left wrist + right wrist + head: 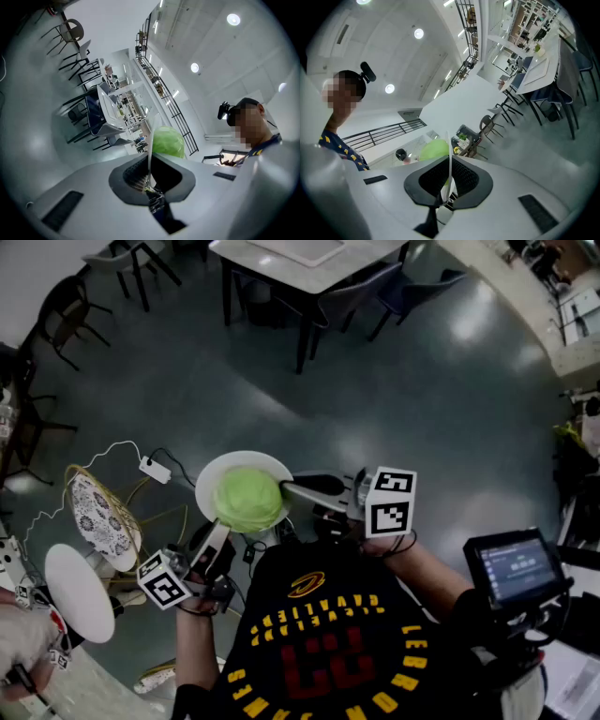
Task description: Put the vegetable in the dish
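A round green cabbage (248,499) lies on a white dish (214,476) that is held up in the air in front of the person's chest. My left gripper (217,534) is shut on the dish's near-left rim. My right gripper (293,488) is shut on its right rim. In the left gripper view the rim (151,140) runs edge-on between the closed jaws of the left gripper (150,163), with the cabbage (168,143) just beyond. The right gripper view shows the same: the thin rim (450,161) clamped by the right gripper (449,165) and the cabbage (432,150) behind it.
Below, on the grey floor, stand a patterned chair (99,513) with a gold wire frame and a round white stool (79,592) at the left. A white charger and cable (153,470) lie nearby. Tables and chairs (300,263) stand farther off. A screen device (516,568) sits at the right.
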